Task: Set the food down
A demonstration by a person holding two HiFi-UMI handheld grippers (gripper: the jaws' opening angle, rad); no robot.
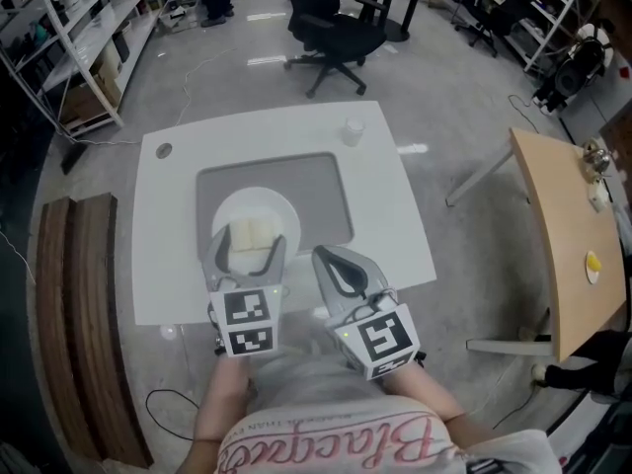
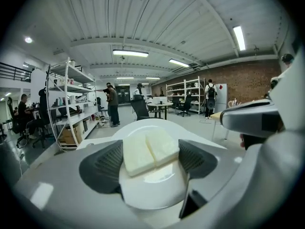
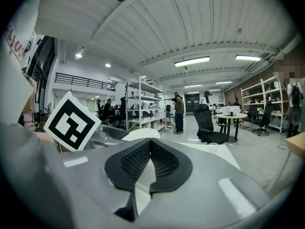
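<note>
The left gripper (image 1: 249, 247) hangs with its jaws spread wide over the near part of a white plate (image 1: 259, 203), gripping nothing. The food (image 2: 148, 150), two pale slabs side by side, lies on that plate directly between the two dark pads and a little below them, with a gap showing on each side. The plate rests on a grey mat (image 1: 321, 197) on the white table (image 1: 395, 220). The right gripper (image 1: 331, 262), just to the right of the plate, has its jaws pressed together on nothing. A small clear cup (image 1: 353, 131) stands well ahead, past the mat.
</note>
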